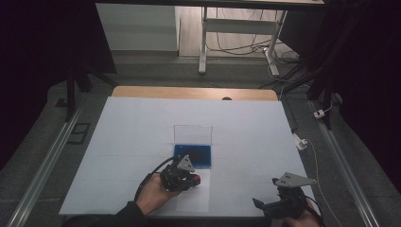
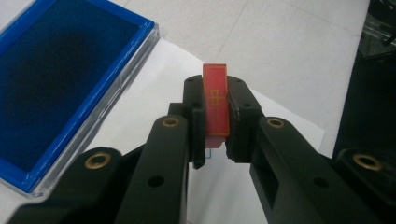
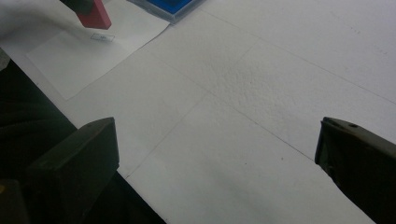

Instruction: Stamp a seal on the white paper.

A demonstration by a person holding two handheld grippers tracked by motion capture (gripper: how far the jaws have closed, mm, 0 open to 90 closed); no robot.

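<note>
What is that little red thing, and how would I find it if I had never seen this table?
Start at the big white table and find the blue ink pad in its open clear case near the middle. Just in front of it, the left tool pinches a small stamp above a sheet of paper. It is the one red thing here.

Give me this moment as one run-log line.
left gripper: shut on red stamp | stamp: above paper sheet, beside open blue ink pad | right gripper: open, holding nothing
</note>
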